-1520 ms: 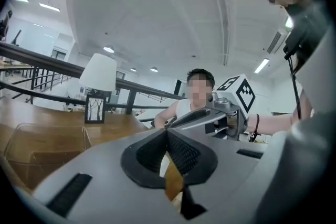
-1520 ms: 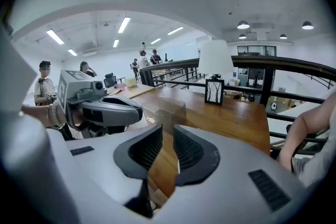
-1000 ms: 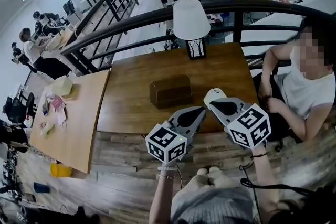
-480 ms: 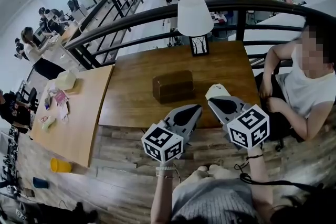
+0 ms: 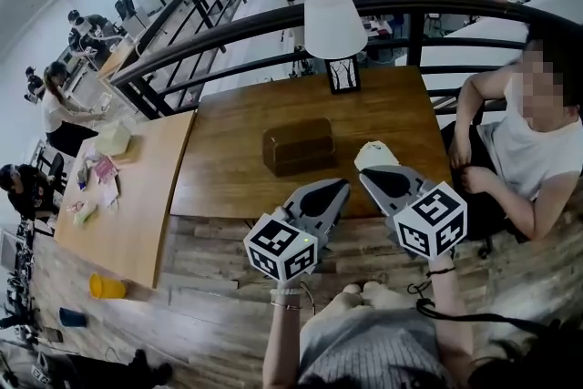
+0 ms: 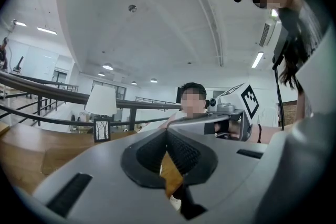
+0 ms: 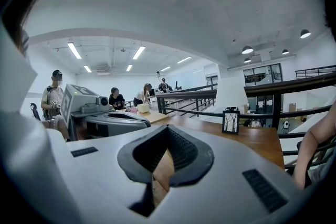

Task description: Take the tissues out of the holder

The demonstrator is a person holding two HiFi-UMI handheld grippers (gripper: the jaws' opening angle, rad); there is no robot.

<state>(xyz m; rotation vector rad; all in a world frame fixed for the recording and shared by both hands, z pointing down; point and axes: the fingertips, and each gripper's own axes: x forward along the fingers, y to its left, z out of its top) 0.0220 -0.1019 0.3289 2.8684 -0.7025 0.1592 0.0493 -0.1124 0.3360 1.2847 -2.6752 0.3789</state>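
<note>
**Holder sits on the desk, both tools shut**

Holder [image 5: 298,146] is a brown box. It sits flat near the middle of the dark wood desk [image 5: 228,178]. From the head view its top looks brown all over. A lamp [image 5: 335,32] with a white shade stands behind it, at the far edge of the desk, next to the black rail [image 5: 228,36].

Both tools are at the near edge of the desk and point toward the holder. Neither one touches it.

The left tool [image 5: 342,187] is in front of the holder, a bit to the right. In the left gripper view its two jaws [image 6: 167,134] are pressed together at the tips and hold nothing.

The right tool [image 5: 366,177] is just beside the left one. In the right gripper view its jaws [image 7: 167,131] are closed tight too, with nothing in them.

A white thing [image 5: 373,155] lies on the desk right by the tip of the right tool. It is to the right of the holder and apart from it. I cannot tell what it is, or if the tool touches it.

A person [image 5: 524,150] in a white top sits at the right end of the desk. A lighter desk [image 5: 137,205] stands to the left with small things on it. A yellow cup [image 5: 107,287] is on the floor by its near corner.
</note>
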